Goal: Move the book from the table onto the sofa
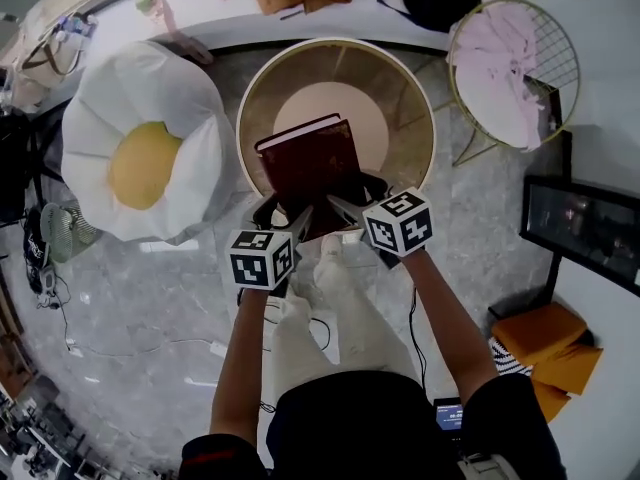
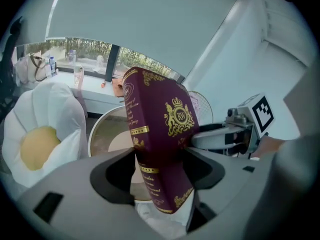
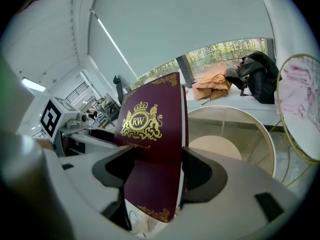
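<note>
Left gripper (image 2: pixel 160 171): jaws clamped on the book (image 2: pixel 157 134), spine side, near its lower end. Right gripper (image 3: pixel 152 171): jaws clamped on the same book, near the lower edge of the crest cover.

Book: held by both, stood up at a tilt over the near rim of the round table (image 1: pixel 420 118). Cannot tell whether any part touches the top.

Sofa (image 1: pixel 140 158): probably the white flower-shaped seat with the yellow middle. It stands left of the table, apart from the book.

Progress: grasp made and the book looks lifted. The carry left and the set-down on the sofa are not yet done.
</note>
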Tool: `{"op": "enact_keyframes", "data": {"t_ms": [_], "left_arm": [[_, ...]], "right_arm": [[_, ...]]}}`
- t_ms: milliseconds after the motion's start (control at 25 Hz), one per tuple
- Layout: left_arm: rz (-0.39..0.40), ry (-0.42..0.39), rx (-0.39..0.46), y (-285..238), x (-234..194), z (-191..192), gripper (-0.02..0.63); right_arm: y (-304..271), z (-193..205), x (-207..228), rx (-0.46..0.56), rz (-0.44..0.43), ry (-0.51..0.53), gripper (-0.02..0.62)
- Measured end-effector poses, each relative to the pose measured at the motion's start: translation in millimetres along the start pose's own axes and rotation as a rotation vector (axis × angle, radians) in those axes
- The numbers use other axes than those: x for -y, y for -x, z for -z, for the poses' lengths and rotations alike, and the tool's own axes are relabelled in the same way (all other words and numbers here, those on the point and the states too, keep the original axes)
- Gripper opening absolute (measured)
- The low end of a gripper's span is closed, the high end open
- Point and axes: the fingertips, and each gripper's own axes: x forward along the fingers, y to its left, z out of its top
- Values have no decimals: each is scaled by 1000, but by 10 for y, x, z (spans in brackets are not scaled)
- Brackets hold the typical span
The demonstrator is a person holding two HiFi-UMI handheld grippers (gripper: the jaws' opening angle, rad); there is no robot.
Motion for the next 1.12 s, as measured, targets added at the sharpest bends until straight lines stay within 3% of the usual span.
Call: {"op": "enact_keyframes", "data": {"t_ms": [360,680,1120], "left_arm": [[-64,69,93,669,37,-144,301],[-187,135,166,1144,-73,-22,294],[-298,219,274,1906,-570,53,287]], "right_arm": [[182,-254,-563,-30,-58,87,313],[96,-249,-1019,-95,-151,189,313],[-286,-427,-1837,-141,-238,318,313]]}}
